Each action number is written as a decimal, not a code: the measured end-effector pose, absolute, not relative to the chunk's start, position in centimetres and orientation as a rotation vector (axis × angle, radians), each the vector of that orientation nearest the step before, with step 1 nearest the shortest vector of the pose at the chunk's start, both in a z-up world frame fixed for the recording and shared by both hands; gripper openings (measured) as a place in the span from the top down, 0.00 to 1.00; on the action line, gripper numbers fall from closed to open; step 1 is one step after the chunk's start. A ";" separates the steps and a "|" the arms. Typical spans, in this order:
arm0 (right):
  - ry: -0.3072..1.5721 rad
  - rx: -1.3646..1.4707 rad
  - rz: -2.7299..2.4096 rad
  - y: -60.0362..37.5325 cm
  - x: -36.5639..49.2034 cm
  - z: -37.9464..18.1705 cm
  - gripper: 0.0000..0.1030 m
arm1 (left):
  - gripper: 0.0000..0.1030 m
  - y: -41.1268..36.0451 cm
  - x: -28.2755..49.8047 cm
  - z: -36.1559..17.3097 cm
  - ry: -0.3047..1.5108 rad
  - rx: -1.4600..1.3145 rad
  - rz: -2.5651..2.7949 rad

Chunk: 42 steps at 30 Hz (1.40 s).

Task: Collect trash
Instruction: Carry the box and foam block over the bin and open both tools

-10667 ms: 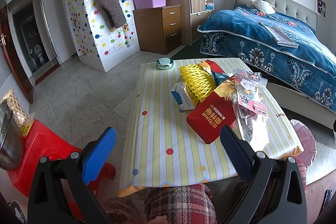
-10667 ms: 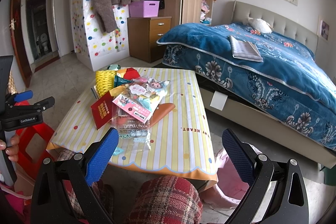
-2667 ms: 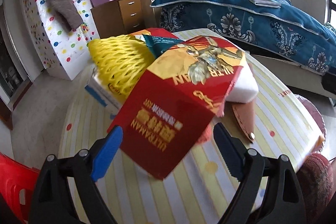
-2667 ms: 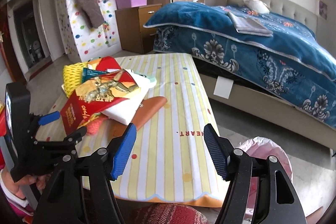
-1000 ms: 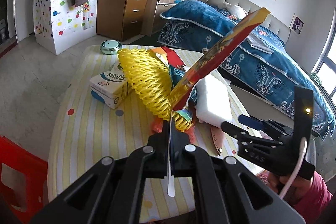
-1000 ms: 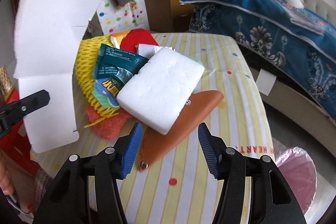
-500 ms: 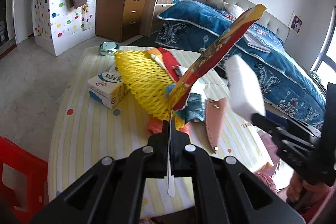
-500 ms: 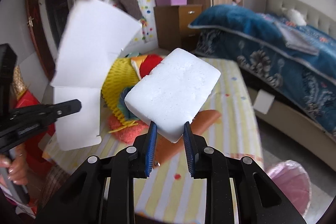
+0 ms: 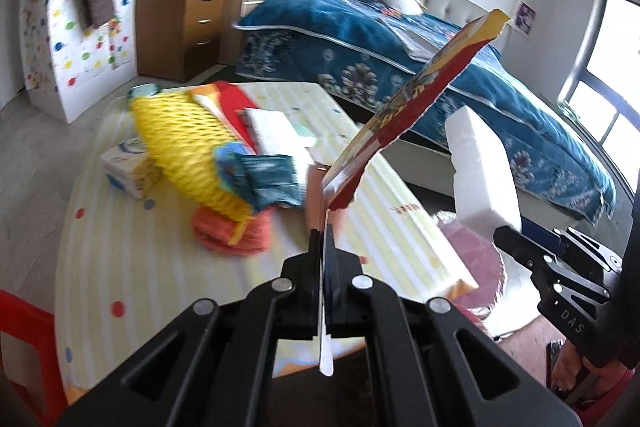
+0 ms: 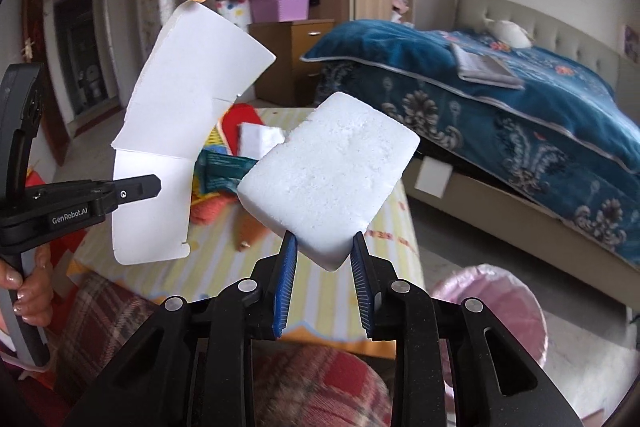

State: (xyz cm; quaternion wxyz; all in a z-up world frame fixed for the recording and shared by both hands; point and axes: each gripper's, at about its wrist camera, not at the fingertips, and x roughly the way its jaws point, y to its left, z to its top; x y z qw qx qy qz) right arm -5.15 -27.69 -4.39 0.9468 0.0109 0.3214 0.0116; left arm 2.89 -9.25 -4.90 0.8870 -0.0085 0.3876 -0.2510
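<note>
Carrying two pieces of trash at once now: my right gripper (image 10: 323, 247) pinches the lower corner of a white foam block (image 10: 330, 171), and my left gripper (image 9: 321, 239) has its jaws pressed together on the bottom edge of a flattened red carton (image 9: 412, 99), which stands up tall above it. Both are lifted clear of the striped surface (image 9: 160, 267). Down on the floor to the right, past the surface's near corner, waits the pink bin (image 10: 492, 307), and that looks like the target for both loads.

Risks, as I judge them. The foam is held only by a corner, with most of its bulk hanging out beyond the pads, so a quick swing could twist it loose and drop it short of the bin. The carton is a big, floppy sail gripped at one thin edge; it could fold, or clip the foam as both hands converge. More trash stays behind on the surface: the yellow net (image 9: 180, 143), a teal wrapper (image 9: 268, 179), an orange mesh (image 9: 228, 231).
</note>
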 end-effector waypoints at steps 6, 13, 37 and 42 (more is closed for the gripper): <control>0.657 0.041 -0.069 -30.7 -7.1 -4.8 0.72 | 1.00 -15.3 2.4 -5.1 0.826 0.038 -0.646; 0.684 0.096 -0.217 -36.2 -9.4 -6.1 0.72 | 1.00 -23.2 1.7 -5.8 0.835 0.113 -0.782; 0.863 0.240 -0.433 -48.8 -10.4 -14.1 0.48 | 0.54 -36.2 3.9 -11.4 0.977 0.257 -0.869; 0.819 0.268 -0.423 -47.8 -11.2 -12.7 0.48 | 0.54 -32.6 3.9 -10.2 0.934 0.231 -0.799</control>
